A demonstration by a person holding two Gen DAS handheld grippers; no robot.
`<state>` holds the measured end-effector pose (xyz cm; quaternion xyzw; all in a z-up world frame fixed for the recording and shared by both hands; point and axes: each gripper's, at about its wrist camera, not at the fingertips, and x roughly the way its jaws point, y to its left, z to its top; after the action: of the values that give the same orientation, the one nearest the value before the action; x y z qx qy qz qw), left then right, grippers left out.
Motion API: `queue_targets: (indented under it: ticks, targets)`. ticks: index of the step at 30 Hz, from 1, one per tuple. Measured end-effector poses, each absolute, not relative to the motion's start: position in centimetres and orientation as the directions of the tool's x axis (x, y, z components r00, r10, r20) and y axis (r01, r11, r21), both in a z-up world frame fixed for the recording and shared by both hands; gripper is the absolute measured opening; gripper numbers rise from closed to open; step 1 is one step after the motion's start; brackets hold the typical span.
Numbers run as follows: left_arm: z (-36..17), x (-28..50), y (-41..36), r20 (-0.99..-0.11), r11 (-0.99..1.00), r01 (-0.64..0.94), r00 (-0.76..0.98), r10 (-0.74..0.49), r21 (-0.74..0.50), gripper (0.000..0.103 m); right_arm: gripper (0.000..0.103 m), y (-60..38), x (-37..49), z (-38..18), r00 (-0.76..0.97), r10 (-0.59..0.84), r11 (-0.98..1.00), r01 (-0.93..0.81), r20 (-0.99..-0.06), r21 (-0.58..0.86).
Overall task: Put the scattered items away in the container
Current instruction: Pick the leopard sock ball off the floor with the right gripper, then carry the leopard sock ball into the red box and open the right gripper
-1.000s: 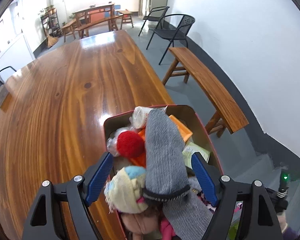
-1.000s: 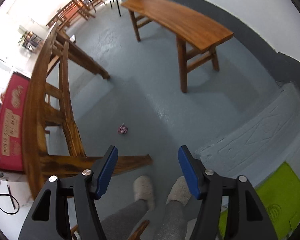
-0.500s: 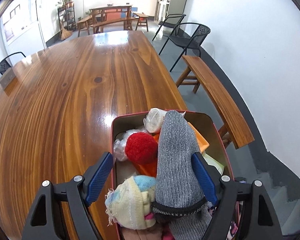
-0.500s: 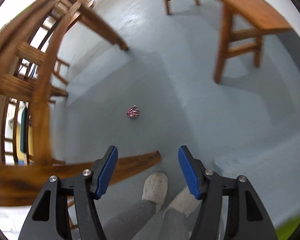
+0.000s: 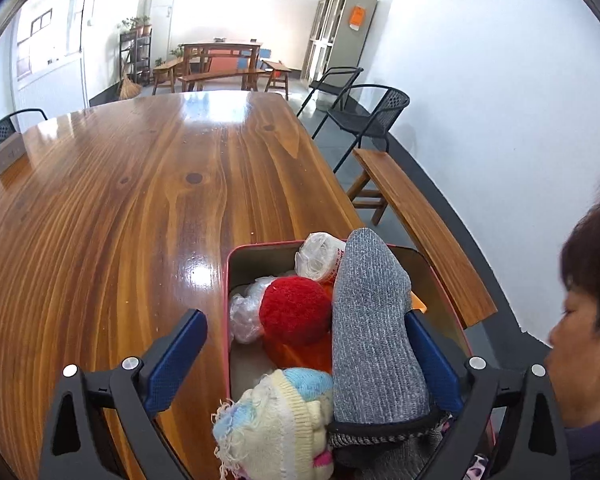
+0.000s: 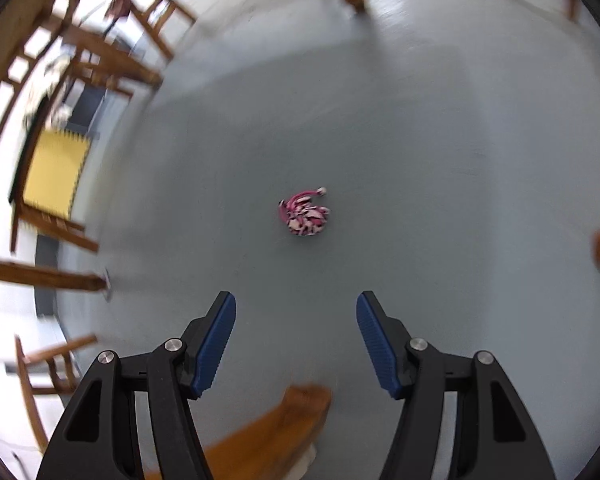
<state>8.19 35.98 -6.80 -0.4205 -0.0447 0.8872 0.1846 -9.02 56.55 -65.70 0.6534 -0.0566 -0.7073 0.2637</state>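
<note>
While spread, right claw (image 6: 296, 334) above pink bundle (image 6: 305, 216), apart

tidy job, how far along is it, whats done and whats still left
Mostly done: the red-rimmed container on the table already holds the grey sock, red pompom, cream knit hat and a wrapped roll. In hand: nothing; the left gripper is open around the pile, and the right gripper is open, pointed at the floor. Left: the pink-and-white item on the floor.

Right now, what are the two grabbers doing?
Left gripper: open, above the box, holding nothing.
Right gripper: open, empty, pink bundle ahead on the floor.
</note>
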Motion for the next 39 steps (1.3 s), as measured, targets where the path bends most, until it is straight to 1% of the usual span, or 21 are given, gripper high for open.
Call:
queue_targets:
  ticks: [4,10,13,14,15,17,19,20,24,27,31,33,34,37,39]
  targets:
    - [-7.3,7.8,35.8,-0.71,-0.928,-0.283,-0.599,0.37,-0.244,0.1,0.067,51.9,-11.2,-70.7,0.012,-0.402,-0.835,0.407,-0.916,0.372]
    - [-7.5,7.7,36.7,-0.701,-0.949,-0.247,-0.642,0.312,-0.196,0.102,0.067,43.9,-13.5,-76.9,-0.09,-0.201,-0.805,0.583,-0.976,0.112]
    - [-7.5,8.0,37.7,-0.704,-0.96,-0.238,-0.657,0.271,-0.148,0.102,0.067,41.8,-13.5,-79.0,-0.106,-0.143,-0.776,0.629,-0.984,0.045]
    - [-7.2,8.2,38.0,-0.697,-0.964,-0.236,-0.671,0.252,-0.121,0.102,0.065,41.5,-13.4,-79.6,-0.1,-0.131,-0.771,0.636,-0.986,0.038]
    - [-7.2,8.6,37.8,-0.693,-0.965,-0.238,-0.678,0.246,-0.11,0.102,0.061,41.1,-13.2,-80.2,-0.101,-0.11,-0.767,0.642,-0.989,0.019]
    - [-6.9,8.8,37.9,-0.683,-0.966,-0.24,-0.69,0.238,-0.094,0.102,0.057,40.7,-12.8,-81.6,-0.084,-0.07,-0.757,0.653,-0.994,-0.001]
    - [-7.0,8.7,37.9,-0.68,-0.965,-0.242,-0.692,0.242,-0.098,0.102,0.054,40.9,-12.4,-82.5,-0.119,-0.002,-0.752,0.655,-0.993,-0.077]
    - [-7.1,8.5,37.9,-0.681,-0.964,-0.244,-0.689,0.246,-0.102,0.102,0.046,41.2,-12.4,-82.7,-0.131,0.015,-0.752,0.652,-0.991,-0.098]
    - [-7.2,8.2,38.0,-0.68,-0.957,-0.27,-0.682,0.269,-0.108,0.102,0.037,43.6,-12.8,-81.8,-0.101,-0.009,-0.788,0.613,-0.995,-0.055]
    - [-7.7,7.4,38.0,-0.699,-0.94,-0.303,-0.639,0.322,-0.155,0.102,0.037,46.7,-13.1,-79.2,-0.087,-0.058,-0.836,0.549,-0.995,0.001]
    - [-8.2,6.8,38.0,-0.72,-0.915,-0.334,-0.575,0.389,-0.228,0.102,0.037,53.6,-13.1,-72.6,-0.088,-0.166,-0.917,0.381,-0.982,0.121]
    - [-8.4,6.5,38.0,-0.726,-0.899,-0.344,-0.54,0.426,-0.271,0.102,0.037,57.7,-13.0,-68.4,-0.093,-0.21,-0.946,0.271,-0.973,0.178]
    - [-8.5,6.3,38.0,-0.728,-0.887,-0.356,-0.517,0.45,-0.296,0.102,0.037,60.4,-12.7,-65.4,-0.115,-0.229,-0.956,0.214,-0.966,0.201]
    - [-8.4,6.0,38.1,-0.728,-0.858,-0.374,-0.467,0.502,-0.351,0.102,0.037,65.7,-11.6,-57.8,-0.176,-0.251,-0.964,0.129,-0.952,0.23]
    - [-7.8,6.0,38.6,-0.727,-0.838,-0.404,-0.438,0.529,-0.367,0.102,0.037,69.5,-10.5,-51.6,-0.238,-0.244,-0.97,0.076,-0.94,0.233]
